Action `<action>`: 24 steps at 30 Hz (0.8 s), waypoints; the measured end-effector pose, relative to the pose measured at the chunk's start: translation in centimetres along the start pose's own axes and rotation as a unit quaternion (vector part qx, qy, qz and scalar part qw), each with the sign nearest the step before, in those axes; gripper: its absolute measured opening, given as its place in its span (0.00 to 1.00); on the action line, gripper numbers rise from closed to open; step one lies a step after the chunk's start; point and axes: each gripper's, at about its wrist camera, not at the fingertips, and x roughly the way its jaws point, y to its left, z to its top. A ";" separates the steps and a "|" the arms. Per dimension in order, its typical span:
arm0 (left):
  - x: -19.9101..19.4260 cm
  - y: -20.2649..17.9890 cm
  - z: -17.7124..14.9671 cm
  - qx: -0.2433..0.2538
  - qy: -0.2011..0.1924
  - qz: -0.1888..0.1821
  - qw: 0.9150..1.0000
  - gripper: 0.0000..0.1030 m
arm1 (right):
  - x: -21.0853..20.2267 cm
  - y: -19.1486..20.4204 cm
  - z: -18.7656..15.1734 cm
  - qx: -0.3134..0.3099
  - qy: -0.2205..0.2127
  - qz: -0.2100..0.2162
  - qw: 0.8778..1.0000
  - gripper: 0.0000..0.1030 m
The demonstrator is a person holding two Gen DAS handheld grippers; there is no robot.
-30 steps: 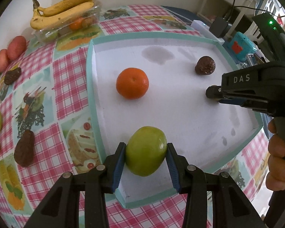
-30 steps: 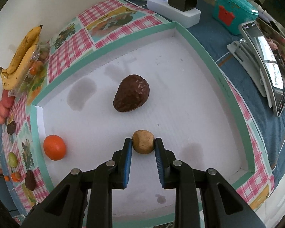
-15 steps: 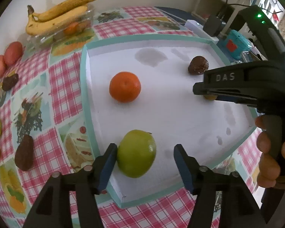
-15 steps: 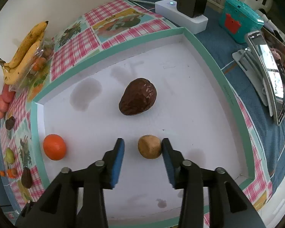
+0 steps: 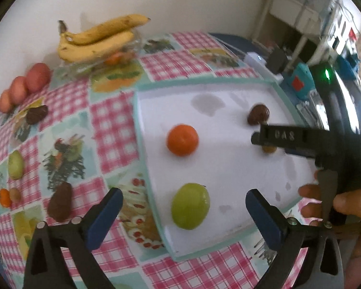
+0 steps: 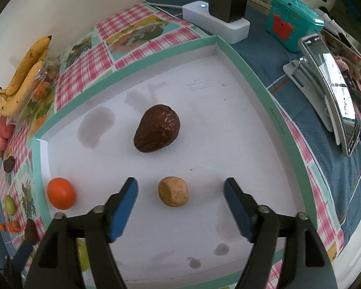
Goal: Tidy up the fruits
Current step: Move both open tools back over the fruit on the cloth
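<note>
Both grippers hang with jaws spread wide and nothing in them. The left gripper brackets a green fruit lying free at the tray's near left corner. The right gripper does the same with a small tan fruit, which sits on the tray floor clear of both pads. Each piece looks just set down, so the step in hand is the release.

The next move, as I judge it, is to lift clear without nudging either round fruit, then reach left for another piece.

Further in, the white tray with its teal rim also holds an orange and, toward the far right, a wrinkled dark brown fruit. That makes 4 pieces inside. Grey damp-looking stains mark the tray floor.

To the left, on the pink checked tablecloth, more fruit waits: a dark avocado-like piece, a pale green fruit, reddish fruits and, farthest, 2 bananas on a clear punnet.

At the far right are a white power strip, a teal box and a phone on a stand, with a plain pale wall behind.
</note>
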 end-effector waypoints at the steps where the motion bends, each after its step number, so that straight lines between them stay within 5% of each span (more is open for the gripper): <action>1: -0.3 0.8 0.2 -0.015 -0.004 0.005 1.000 1.00 | -0.1 0.1 0.0 -0.003 -0.004 -0.001 1.000 0.88; 6: -1.4 6.2 0.3 -0.095 -0.009 0.076 0.993 1.00 | -0.9 0.9 -0.1 -0.022 -0.022 -0.002 1.000 0.88; 12: -3.9 15.1 -0.8 -0.211 -0.025 0.157 0.965 1.00 | -1.0 2.2 -0.2 -0.038 -0.021 0.005 0.999 0.88; 21: -7.0 23.5 -4.3 -0.300 -0.023 0.234 0.924 1.00 | -2.4 6.3 -1.2 -0.102 -0.053 0.024 0.993 0.88; 24: -8.0 24.8 -5.0 -0.307 -0.030 0.248 0.918 1.00 | -3.2 8.1 -1.7 -0.127 -0.066 0.036 0.989 0.88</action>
